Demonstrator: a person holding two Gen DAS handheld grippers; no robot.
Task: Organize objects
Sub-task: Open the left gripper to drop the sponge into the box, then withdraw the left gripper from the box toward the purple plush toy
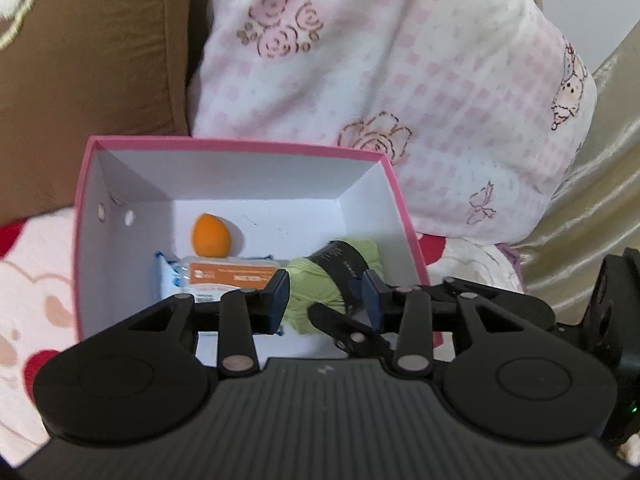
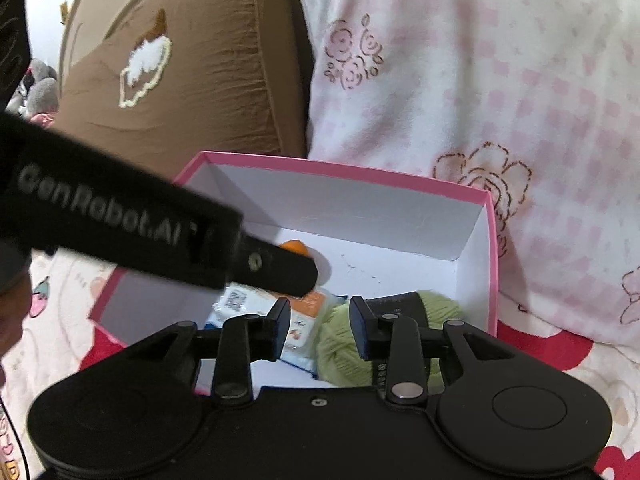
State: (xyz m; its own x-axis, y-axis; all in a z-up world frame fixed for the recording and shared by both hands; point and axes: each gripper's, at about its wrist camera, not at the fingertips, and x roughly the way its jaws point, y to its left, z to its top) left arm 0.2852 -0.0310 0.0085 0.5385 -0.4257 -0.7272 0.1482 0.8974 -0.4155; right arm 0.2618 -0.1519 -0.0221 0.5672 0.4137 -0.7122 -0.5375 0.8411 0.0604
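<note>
Here the soft, light yarn (image 1: 320,280) lies in the box (image 1: 236,147) just ahead of both hand-held grippers, left (image 1: 326,294) and right (image 2: 320,326), jaws released; best pinched at its banded middle.

Left wrist view. The left gripper (image 1: 325,296) pointed down into a pink box (image 1: 240,146) with white inner walls, its jaws parted around a skein of green yarn (image 1: 316,280) with a dark band; whether the pads touched it could not be told. An orange egg-shaped sponge (image 1: 208,236) and a white packet (image 1: 224,276) lay beside the yarn. A floral pillow (image 1: 380,60) stood behind.
</note>
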